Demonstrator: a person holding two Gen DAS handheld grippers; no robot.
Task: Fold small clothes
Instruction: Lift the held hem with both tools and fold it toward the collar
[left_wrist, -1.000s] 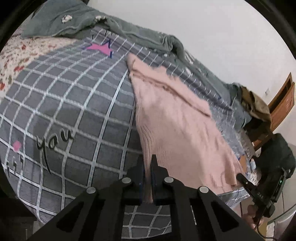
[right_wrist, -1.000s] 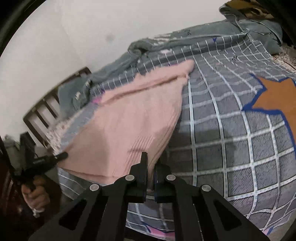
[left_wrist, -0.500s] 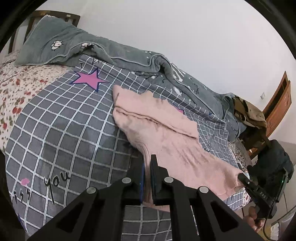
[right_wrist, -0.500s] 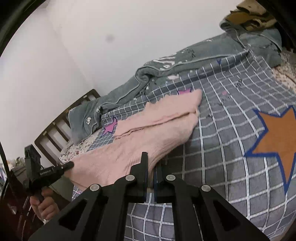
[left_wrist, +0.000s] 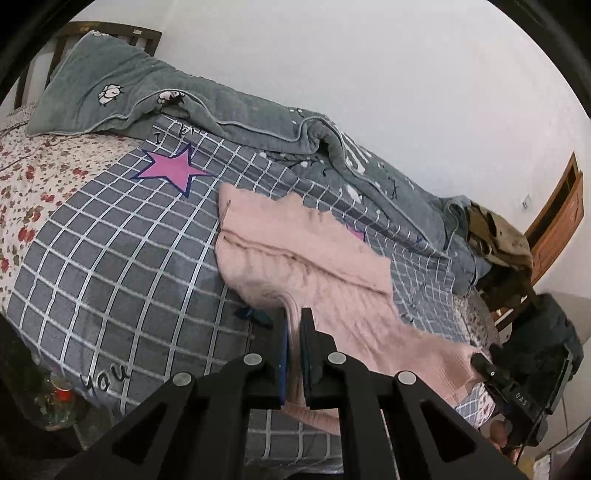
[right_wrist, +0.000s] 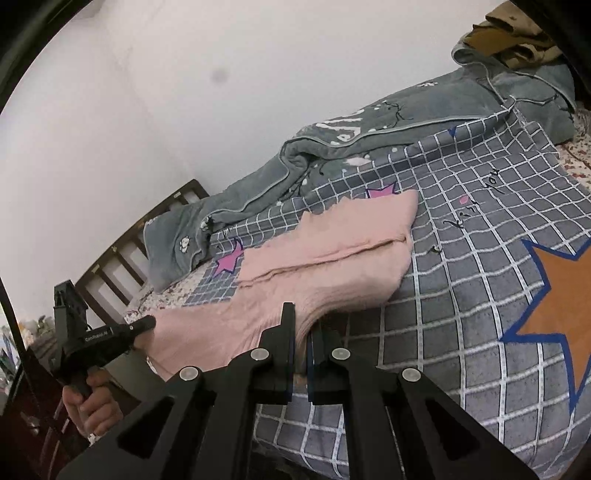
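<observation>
Pink ribbed knit garment (left_wrist: 314, 266): your left gripper (left_wrist: 293, 325) and right gripper (right_wrist: 301, 325) each pinch its near hem; crumpled grey-green quilt (left_wrist: 258, 122) lies behind it at frame top.

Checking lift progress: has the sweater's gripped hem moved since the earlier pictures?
Yes. The pink sweater hem rose off the checked blanket, clamped in both grippers.

Soft, even indoor light fills both wrist views, with no glare and only faint shadows under the lifted pink garment (left_wrist: 317, 266) on the checked bedspread (left_wrist: 110, 258). Strong fisheye distortion bends the bed and the white wall (right_wrist: 184, 110), and black vignetting rounds every corner. Near fabric edges look slightly blurred.
</observation>
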